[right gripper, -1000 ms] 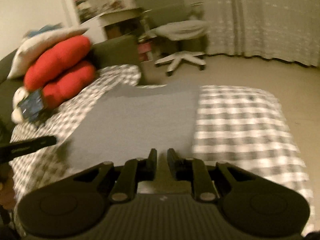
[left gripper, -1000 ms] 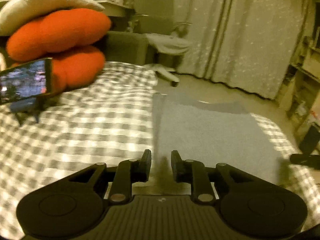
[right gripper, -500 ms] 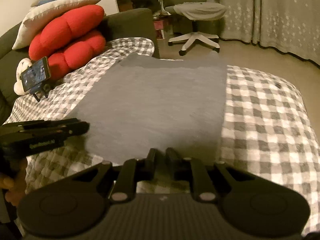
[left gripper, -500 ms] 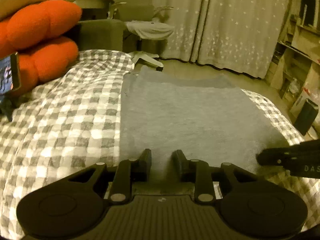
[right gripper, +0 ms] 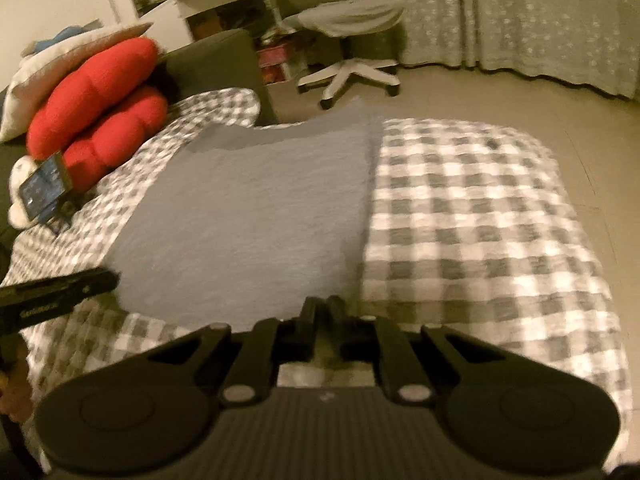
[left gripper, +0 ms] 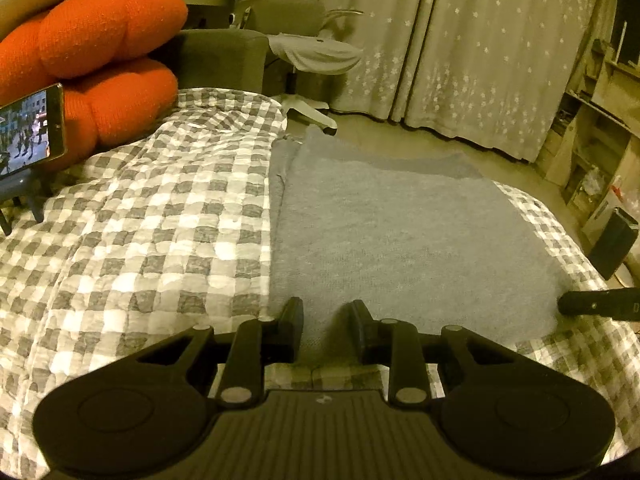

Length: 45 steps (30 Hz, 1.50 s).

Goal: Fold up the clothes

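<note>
A grey garment (left gripper: 400, 236) lies flat on a checked bedspread (left gripper: 152, 232). The left gripper (left gripper: 326, 316), fingers parted and holding nothing, sits at the garment's near edge. The right gripper (right gripper: 322, 310), fingers nearly closed, sits at the near right corner; whether it pinches cloth cannot be told. Red cushions (right gripper: 96, 100) and a phone (right gripper: 44, 186) lie beyond.

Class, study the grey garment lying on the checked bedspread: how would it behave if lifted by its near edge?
The grey garment lies flat and follows the checked bedspread, so it is probably floppy and would drape. It looks thin, likely light. Its matte knit surface suggests little slipping.
</note>
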Motion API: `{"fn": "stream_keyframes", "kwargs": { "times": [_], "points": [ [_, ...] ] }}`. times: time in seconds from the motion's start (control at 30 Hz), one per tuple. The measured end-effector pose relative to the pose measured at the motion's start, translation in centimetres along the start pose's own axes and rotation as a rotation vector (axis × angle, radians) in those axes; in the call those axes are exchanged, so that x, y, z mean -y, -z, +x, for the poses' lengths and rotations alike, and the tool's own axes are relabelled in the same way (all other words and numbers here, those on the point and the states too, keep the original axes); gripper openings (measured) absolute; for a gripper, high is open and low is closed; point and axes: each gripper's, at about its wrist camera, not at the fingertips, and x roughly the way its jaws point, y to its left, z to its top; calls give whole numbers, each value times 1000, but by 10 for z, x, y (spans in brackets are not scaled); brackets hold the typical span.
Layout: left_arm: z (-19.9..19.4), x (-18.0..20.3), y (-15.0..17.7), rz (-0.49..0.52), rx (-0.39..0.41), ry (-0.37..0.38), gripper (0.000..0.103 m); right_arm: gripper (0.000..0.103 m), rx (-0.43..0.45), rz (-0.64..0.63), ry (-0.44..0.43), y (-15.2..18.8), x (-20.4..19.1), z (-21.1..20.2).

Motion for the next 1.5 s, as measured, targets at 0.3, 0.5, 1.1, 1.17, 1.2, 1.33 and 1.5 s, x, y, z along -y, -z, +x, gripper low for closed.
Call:
{"fn": "stream_keyframes", "kwargs": {
  "times": [0.3,0.5,1.1,1.17,1.2,1.33,1.5],
  "points": [
    [-6,-10,-4,-42,-15,20,27,22,13,21,32,0,9,-4],
    [-11,-20,-8,-90,9,9,27,37,5,91,-25,-3,17,-6],
    [2,-19,-1,-130,-2,22,2,13,0,134,-66,0,17,4],
    [-1,-20,0,-138,-3,22,2,12,17,111,-63,0,13,2],
    [-2,-20,0,-142,-4,22,2,11,20,109,-61,-1,12,2],
    [-3,-20,1,-143,-6,17,2,11,21,111,-50,-3,15,4],
    [-4,-18,4,-136,-10,-2,2,11,48,78,2,-7,13,5]
  ]
}}
